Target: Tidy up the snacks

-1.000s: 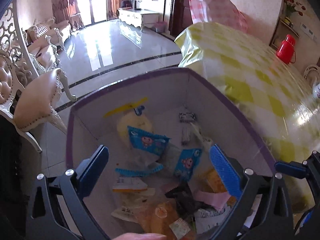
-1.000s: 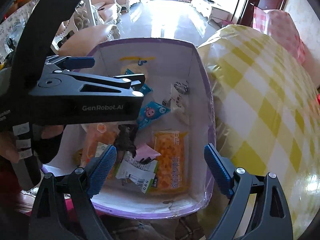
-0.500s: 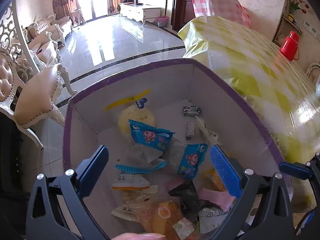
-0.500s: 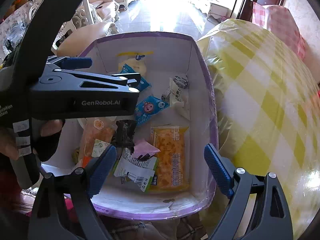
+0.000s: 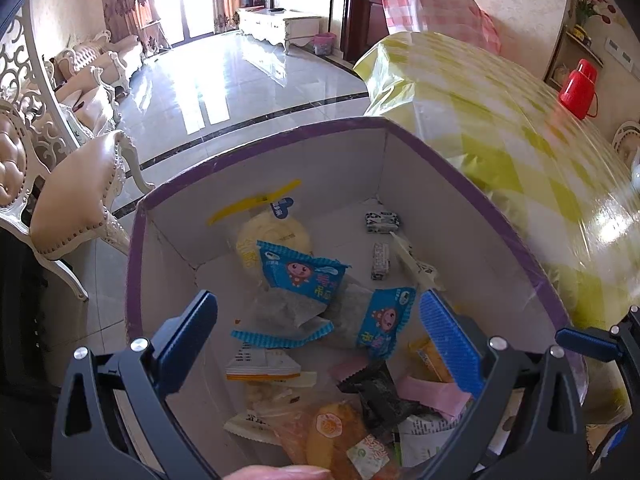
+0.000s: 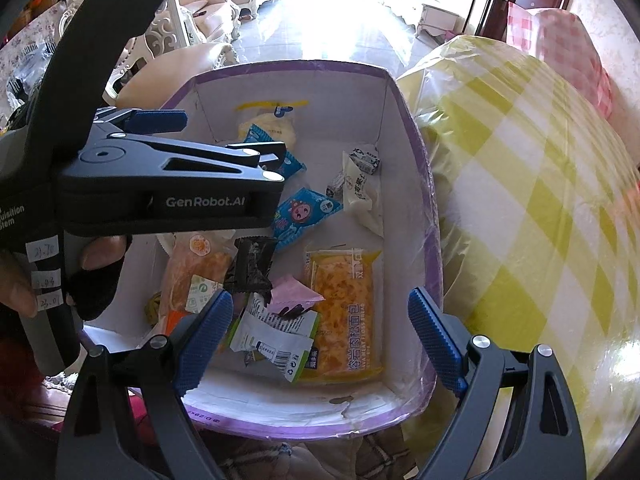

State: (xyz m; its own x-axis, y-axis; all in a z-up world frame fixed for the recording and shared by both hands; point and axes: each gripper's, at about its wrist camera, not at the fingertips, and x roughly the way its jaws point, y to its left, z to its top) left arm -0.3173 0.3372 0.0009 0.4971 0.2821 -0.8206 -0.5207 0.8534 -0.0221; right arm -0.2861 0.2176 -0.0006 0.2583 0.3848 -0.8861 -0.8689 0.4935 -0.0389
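Observation:
A white cardboard box with a purple rim (image 5: 256,148) (image 6: 430,240) holds several loose snack packets. Among them are blue cartoon packets (image 5: 302,274) (image 6: 302,212), a round yellow cake (image 5: 272,232), a black wrapper (image 5: 380,396) (image 6: 252,264), a pink wrapper (image 6: 292,292) and a yellow meat-floss bread pack (image 6: 344,312). My left gripper (image 5: 318,340) hangs open over the box with nothing between its fingers; its body (image 6: 168,184) shows in the right wrist view. Open too, my right gripper (image 6: 320,340) hovers above the box's near end, holding nothing.
A round table under a yellow-check plastic cloth (image 5: 520,152) (image 6: 540,200) touches the box's right side. A red thermos (image 5: 578,90) stands at the far wall. Upholstered chairs (image 5: 76,188) sit to the left on a glossy tiled floor (image 5: 240,80).
Both views show the box a little lower in frame and the snacks slightly nearer; the left gripper has drifted forward over the box. Both grippers stay open and nothing was picked up.

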